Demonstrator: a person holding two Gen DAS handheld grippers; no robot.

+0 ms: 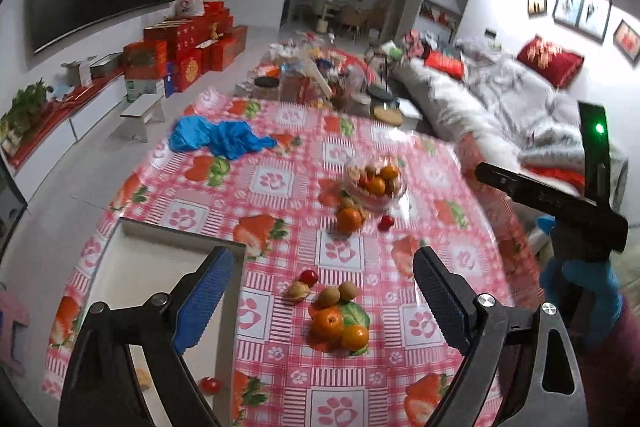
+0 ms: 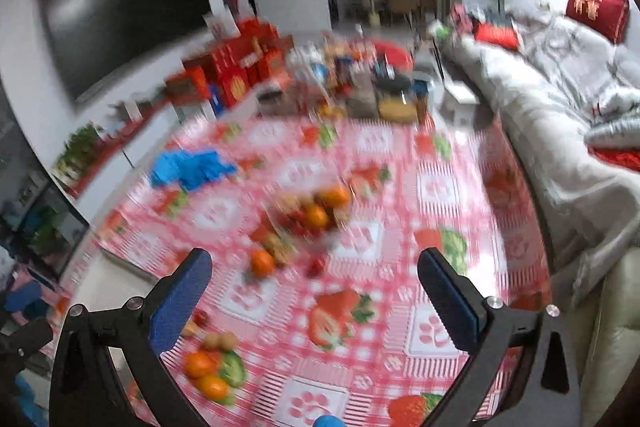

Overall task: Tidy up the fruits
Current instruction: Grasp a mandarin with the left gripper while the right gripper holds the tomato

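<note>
both tools hang over the worktop (image 1: 280, 147) with nothing in them. the left tool (image 1: 324, 299) stands wide open at the bottom of its frame, its blue pads well apart. the right tool (image 2: 316, 303) is spread as wide as it goes, also empty; its view is blurred.

the fruit sits in three spots in the left view. a glass bowl (image 1: 374, 183) at centre right already holds oranges and small brown fruits. just below it lie a loose orange (image 1: 349, 219) and a small red fruit (image 1: 385, 223). lower centre, between the left pads, is a cluster (image 1: 336, 315): two oranges, two brown fruits, a nut-like piece and a red one beside it. another red fruit (image 1: 210, 383) lies at lower left, near a white tray (image 1: 160, 267).

this looks like a pause between picks, with loose fruit not yet gathered. the next move probably calls for lowering one tool onto a single fruit of the near cluster without knocking its neighbours.
</note>
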